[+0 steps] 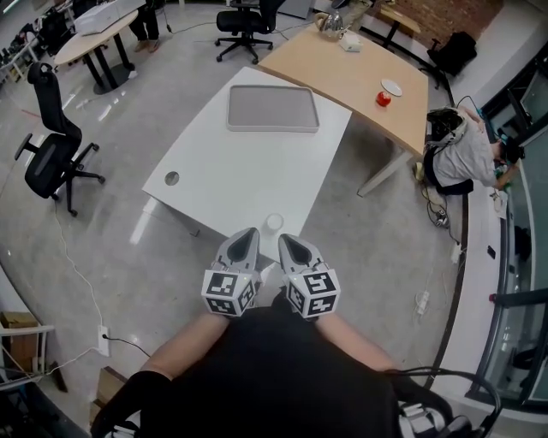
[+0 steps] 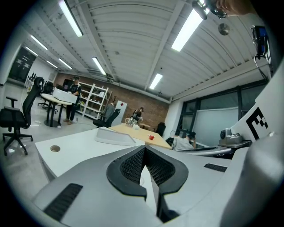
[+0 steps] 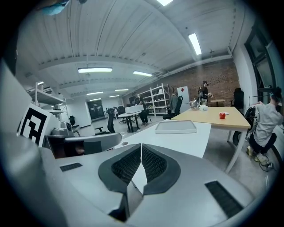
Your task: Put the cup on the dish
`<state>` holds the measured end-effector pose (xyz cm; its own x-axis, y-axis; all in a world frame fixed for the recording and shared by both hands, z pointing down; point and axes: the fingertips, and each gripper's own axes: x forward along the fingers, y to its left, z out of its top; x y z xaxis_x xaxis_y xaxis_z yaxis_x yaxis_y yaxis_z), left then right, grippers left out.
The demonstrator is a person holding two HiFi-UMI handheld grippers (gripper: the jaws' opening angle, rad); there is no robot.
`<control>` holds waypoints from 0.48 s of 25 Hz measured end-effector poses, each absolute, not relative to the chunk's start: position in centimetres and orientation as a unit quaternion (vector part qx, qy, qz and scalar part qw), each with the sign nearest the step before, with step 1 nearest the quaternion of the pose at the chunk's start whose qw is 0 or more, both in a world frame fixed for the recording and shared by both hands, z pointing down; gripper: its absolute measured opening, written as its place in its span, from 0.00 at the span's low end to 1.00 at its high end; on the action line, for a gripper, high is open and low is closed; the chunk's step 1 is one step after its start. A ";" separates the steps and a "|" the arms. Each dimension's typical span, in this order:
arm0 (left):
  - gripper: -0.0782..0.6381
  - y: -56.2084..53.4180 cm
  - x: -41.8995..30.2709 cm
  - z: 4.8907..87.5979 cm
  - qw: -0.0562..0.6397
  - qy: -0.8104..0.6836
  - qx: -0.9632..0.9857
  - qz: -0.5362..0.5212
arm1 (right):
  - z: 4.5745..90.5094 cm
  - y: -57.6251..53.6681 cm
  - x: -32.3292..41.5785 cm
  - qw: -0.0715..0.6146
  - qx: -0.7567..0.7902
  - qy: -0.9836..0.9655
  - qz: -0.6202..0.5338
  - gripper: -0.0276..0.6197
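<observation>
A small white cup (image 1: 274, 222) stands near the front edge of the white table (image 1: 214, 180), just ahead of both grippers. On the wooden table (image 1: 342, 73) behind lie a small white dish (image 1: 391, 86) and a red object (image 1: 383, 99) beside it. My left gripper (image 1: 248, 233) and right gripper (image 1: 288, 239) hover side by side at the table's near edge, both shut with nothing in them. The left gripper view shows its jaws (image 2: 144, 147) meeting at the tip. The right gripper view shows the same for the right gripper (image 3: 141, 145).
A grey tray (image 1: 272, 109) lies at the white table's far end. A kettle (image 1: 330, 24) stands at the back of the wooden table. A person (image 1: 462, 154) crouches on the floor at right. Office chairs (image 1: 51, 150) stand at left and behind.
</observation>
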<state>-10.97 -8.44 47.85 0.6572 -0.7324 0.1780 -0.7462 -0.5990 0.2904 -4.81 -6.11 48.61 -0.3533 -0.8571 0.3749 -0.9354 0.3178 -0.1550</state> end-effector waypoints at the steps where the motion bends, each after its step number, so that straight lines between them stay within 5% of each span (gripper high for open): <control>1: 0.10 -8.5 -11.0 48.0 0.174 -0.413 0.894 0.022 | 48.7 -6.1 -4.8 0.113 0.558 -0.803 0.176 0.06; 12: 0.10 -10.5 -10.8 49.6 0.176 -0.427 0.886 0.048 | 50.0 -8.5 -3.7 0.127 0.547 -0.806 0.187 0.06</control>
